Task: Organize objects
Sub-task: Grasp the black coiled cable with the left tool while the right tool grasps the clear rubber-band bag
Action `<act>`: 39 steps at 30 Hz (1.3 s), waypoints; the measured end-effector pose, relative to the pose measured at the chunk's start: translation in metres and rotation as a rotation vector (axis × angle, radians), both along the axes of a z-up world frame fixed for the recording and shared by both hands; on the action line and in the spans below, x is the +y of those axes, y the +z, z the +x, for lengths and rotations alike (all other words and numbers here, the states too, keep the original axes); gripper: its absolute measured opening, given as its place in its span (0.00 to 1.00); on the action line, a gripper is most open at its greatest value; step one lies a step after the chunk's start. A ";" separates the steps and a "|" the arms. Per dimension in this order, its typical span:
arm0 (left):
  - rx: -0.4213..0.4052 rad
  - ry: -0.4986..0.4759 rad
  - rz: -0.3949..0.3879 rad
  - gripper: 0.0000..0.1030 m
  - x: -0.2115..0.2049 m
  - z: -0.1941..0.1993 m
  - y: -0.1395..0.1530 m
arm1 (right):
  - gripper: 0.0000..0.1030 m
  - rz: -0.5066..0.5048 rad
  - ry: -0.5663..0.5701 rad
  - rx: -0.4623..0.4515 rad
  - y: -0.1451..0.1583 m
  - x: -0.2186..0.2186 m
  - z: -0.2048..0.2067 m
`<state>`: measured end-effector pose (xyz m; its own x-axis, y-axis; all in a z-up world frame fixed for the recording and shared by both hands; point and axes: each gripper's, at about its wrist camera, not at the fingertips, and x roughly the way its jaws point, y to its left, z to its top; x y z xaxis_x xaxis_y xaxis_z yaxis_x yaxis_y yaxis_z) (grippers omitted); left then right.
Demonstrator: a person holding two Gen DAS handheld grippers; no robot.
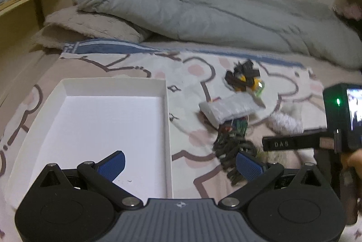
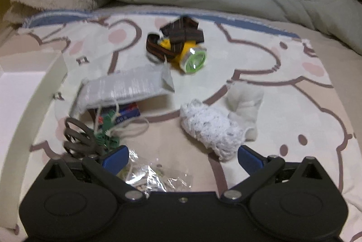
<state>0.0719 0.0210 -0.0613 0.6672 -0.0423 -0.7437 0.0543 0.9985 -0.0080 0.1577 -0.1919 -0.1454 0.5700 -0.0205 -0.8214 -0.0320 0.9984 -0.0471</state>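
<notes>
both grippers hang over a bed with their fingers spread wide and nothing between them. nearest the right gripper (image 2: 182, 157), a crinkled clear plastic packet (image 2: 156, 178) lies on the cartoon-print sheet (image 2: 294, 106) right in the gap between its fingers, close to the base and nearer the left finger. just beyond the right fingertip sits a white lace roll (image 2: 210, 126), its long axis slanting from ahead-left down toward that fingertip, with a white folded cloth (image 2: 246, 104) touching its far side. off the left fingertip lie dark looped cords (image 2: 79, 135) and a green tangle with string, and past them a grey-white flat packet (image 2: 124, 88) lies crosswise, partly over a small blue item. farther ahead, about centred on the gap, a yellow headlamp (image 2: 187, 52) with brown straps points its lens toward the camera. the left gripper (image 1: 179, 164) straddles the right wall of an empty white box (image 1: 101, 124): its left finger is over the box floor, its right finger over the dark cords outside. the pile lies ahead-right of the left fingers, so the right gripper is judged nearer to every loose object, and the box lies to its left. a rumpled grey duvet (image 1: 192, 13) lies across the back.
</notes>
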 end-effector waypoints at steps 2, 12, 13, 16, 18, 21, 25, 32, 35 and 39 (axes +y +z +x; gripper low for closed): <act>0.016 -0.037 0.023 1.00 -0.003 0.002 -0.004 | 1.00 0.007 0.013 0.008 -0.004 0.002 0.002; 0.037 -0.181 0.047 0.98 -0.024 -0.004 -0.022 | 1.00 0.195 0.186 0.023 0.012 0.032 -0.009; 0.034 -0.186 0.051 0.96 -0.025 -0.005 -0.023 | 1.00 0.213 0.199 0.028 0.014 0.035 -0.010; 0.016 -0.197 0.046 0.87 -0.027 -0.005 -0.024 | 1.00 0.228 0.212 0.019 0.018 0.040 -0.014; 0.013 -0.204 0.024 0.79 -0.027 -0.004 -0.024 | 1.00 0.236 0.207 0.015 0.020 0.038 -0.014; 0.011 -0.215 -0.009 0.74 -0.031 -0.003 -0.024 | 1.00 0.251 0.149 0.014 0.020 0.030 -0.012; 0.003 -0.237 -0.019 0.73 -0.038 -0.006 -0.024 | 1.00 0.212 0.060 -0.006 0.019 0.015 -0.008; -0.019 -0.287 -0.040 0.70 -0.043 -0.004 -0.027 | 1.00 0.122 -0.016 0.056 -0.008 -0.004 0.007; -0.037 -0.317 -0.028 0.70 -0.044 -0.003 -0.031 | 1.00 0.118 0.012 0.058 -0.012 0.003 0.008; -0.041 -0.339 -0.020 0.70 -0.046 0.000 -0.037 | 1.00 0.172 0.095 0.064 -0.007 0.019 0.005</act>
<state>0.0716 -0.0249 -0.0986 0.6422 -0.2810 -0.7132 0.3841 0.9231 -0.0179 0.1627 -0.1733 -0.1527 0.5093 0.1746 -0.8427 -0.1241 0.9839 0.1289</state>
